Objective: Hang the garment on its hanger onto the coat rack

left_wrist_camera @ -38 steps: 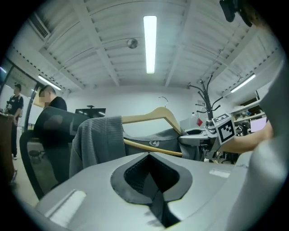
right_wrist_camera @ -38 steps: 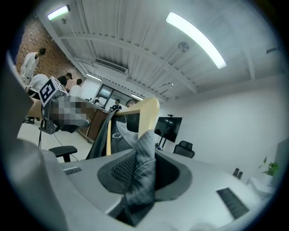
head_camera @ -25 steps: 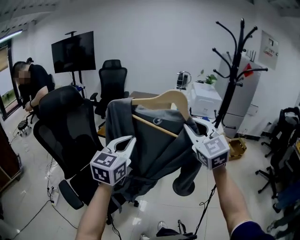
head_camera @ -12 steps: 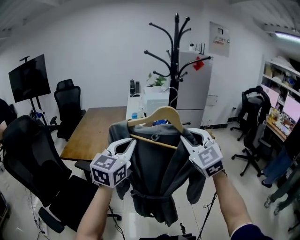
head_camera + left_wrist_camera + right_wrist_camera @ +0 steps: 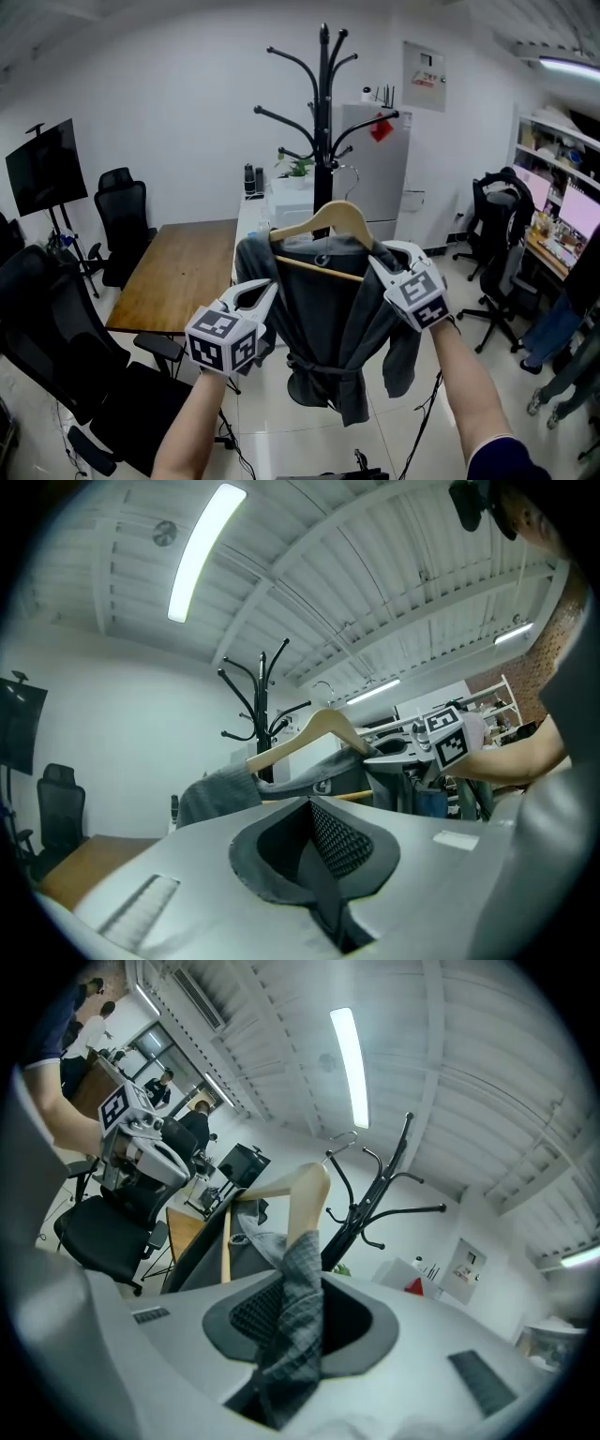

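A dark grey garment [image 5: 328,328] hangs on a wooden hanger [image 5: 328,217], held up in front of me at chest height. My left gripper [image 5: 270,287] is shut on the garment's left edge below the shoulder. My right gripper [image 5: 375,261] is shut on the fabric at the right shoulder; grey cloth [image 5: 300,1279] shows pinched between its jaws. The black coat rack [image 5: 323,112] stands directly behind the hanger, its curved arms above the hanger's wire hook. In the left gripper view the hanger [image 5: 309,733] and rack [image 5: 261,714] lie ahead of the jaws.
A wooden table [image 5: 178,272] stands left of the rack, with black office chairs [image 5: 56,356] in front of it. A grey fridge [image 5: 375,178] is behind the rack. Another chair [image 5: 492,234] and cluttered shelves are at the right. A screen [image 5: 42,164] hangs at far left.
Both grippers have swung sideways with the garment, away from the black chair. The coat rack, earlier off to the right, now stands centred right behind the hanger.
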Tool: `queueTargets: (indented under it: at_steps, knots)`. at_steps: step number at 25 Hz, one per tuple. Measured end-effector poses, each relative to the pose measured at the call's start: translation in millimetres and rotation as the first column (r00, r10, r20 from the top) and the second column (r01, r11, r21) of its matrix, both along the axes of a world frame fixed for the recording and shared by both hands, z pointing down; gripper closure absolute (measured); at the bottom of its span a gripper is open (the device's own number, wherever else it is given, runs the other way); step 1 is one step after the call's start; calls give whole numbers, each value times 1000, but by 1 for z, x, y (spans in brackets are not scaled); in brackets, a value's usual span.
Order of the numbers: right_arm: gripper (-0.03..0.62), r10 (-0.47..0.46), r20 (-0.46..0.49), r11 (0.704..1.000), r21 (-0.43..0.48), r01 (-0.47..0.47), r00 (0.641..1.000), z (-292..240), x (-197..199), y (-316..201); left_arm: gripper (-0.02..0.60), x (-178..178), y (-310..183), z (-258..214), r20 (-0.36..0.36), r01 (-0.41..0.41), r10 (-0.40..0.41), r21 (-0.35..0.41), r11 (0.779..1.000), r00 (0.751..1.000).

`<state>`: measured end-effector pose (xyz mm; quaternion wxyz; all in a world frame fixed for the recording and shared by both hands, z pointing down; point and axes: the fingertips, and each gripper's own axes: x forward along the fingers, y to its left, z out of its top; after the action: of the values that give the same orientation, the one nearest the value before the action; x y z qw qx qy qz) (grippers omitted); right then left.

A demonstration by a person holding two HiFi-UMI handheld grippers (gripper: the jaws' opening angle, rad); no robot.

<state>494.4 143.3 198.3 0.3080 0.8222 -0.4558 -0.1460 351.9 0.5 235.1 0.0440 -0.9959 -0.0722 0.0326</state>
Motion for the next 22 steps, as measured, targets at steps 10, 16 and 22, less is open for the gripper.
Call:
queueTargets:
  at_steps: [10,16,22]
  knots:
    - [476,-40,14,999,-12,40,999,-27,84,-36,577,41,-3,-1,9,51,-50,-8,999,999]
    - [474,-71,42,996,-56,73,997,-11,120,-59,577,56,-6,4,10,80,-80,-17,997,997]
    - [475,-91,83,992,-77,97,992,10,146,-76,577,67,-16,14,29,114,-114,-26,993,993]
